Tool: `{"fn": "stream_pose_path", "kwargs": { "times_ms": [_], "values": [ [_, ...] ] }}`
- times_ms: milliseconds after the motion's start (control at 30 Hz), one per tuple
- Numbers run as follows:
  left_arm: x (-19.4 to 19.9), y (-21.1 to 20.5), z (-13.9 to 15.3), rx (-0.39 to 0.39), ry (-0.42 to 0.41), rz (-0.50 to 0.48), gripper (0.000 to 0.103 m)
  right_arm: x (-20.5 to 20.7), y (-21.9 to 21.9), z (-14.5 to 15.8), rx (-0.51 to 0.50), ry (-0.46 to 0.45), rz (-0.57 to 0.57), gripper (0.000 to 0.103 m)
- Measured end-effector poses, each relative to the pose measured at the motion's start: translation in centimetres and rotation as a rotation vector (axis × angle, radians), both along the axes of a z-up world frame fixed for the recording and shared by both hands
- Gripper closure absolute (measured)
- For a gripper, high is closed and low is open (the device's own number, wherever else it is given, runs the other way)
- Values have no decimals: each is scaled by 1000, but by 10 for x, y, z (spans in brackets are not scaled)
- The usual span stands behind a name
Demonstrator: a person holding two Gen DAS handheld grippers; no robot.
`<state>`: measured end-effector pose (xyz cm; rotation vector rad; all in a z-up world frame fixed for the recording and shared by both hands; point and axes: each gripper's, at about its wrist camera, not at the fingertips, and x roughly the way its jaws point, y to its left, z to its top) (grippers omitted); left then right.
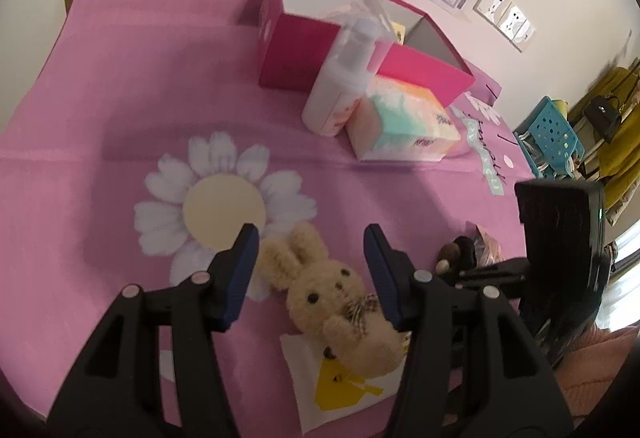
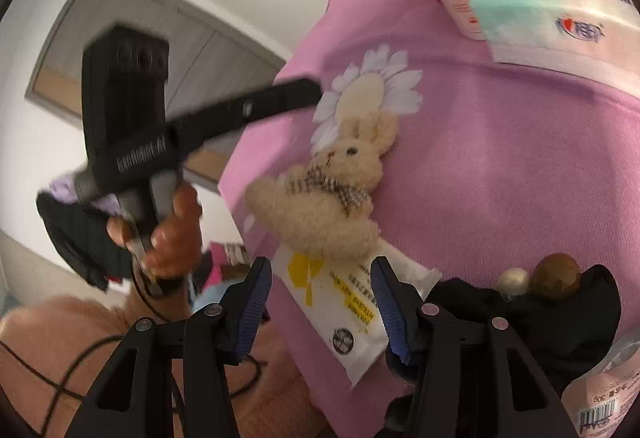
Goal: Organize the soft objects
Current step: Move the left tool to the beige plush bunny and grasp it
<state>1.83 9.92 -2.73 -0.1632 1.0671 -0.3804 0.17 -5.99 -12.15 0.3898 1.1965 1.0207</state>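
A beige plush bunny (image 1: 332, 298) with a checked bow lies on its back on the pink cloth (image 1: 120, 85). Its lower body rests on a white wipes packet (image 1: 340, 386) with yellow print. My left gripper (image 1: 311, 234) stands open above it, one finger on each side of the bunny's head, pads not pressing. In the right wrist view the bunny (image 2: 324, 193) lies just beyond my right gripper (image 2: 320, 266). That gripper is open over the wipes packet (image 2: 344, 310), gripping nothing. A dark plush toy (image 2: 556, 278) lies to the right of it.
At the back stand a pink open box (image 1: 288, 49), a white bottle (image 1: 336, 89) and a tissue pack (image 1: 400, 129). A blue basket (image 1: 552, 133) sits off the far right edge. A hand (image 2: 172, 234) holds the left tool. A plastic-wrapped packet (image 2: 600, 394) lies at lower right.
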Motion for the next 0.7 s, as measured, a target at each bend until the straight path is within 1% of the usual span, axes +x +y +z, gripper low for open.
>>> {"fn": "stream_pose_path", "kwargs": {
  "times_ms": [100,167,200,233,267,300,333,467,600,633,700],
  "values": [
    [0,2,-6,-5,17,-4,47,7,-7,-5,56,41,-43,50],
    [-1,3,-11,-3,28,-4,47,8,-10,-9,82,63,-65,54],
    [-1,4,-13,-4,33,-5,47,8,-11,-12,89,71,-80,62],
    [-1,4,-15,-7,40,-6,47,8,-11,-14,87,77,-86,73],
    [-1,4,-16,-9,44,-5,47,9,-11,-17,78,81,-99,79],
    [-1,5,-18,-15,49,-6,47,9,-11,-18,72,77,-103,88],
    [0,5,-19,-19,53,-8,47,8,-10,-19,57,67,-98,89],
    [2,5,-20,-25,56,-8,47,3,-9,-8,28,-18,-94,93],
    [6,3,-17,-46,46,-14,47,7,-18,19,-16,-160,-118,95],
    [7,1,-16,-48,42,-19,47,9,-23,23,-25,-182,-127,95],
    [10,-5,-17,-52,41,-35,47,18,-33,36,-88,-267,-172,97]
  ]
}}
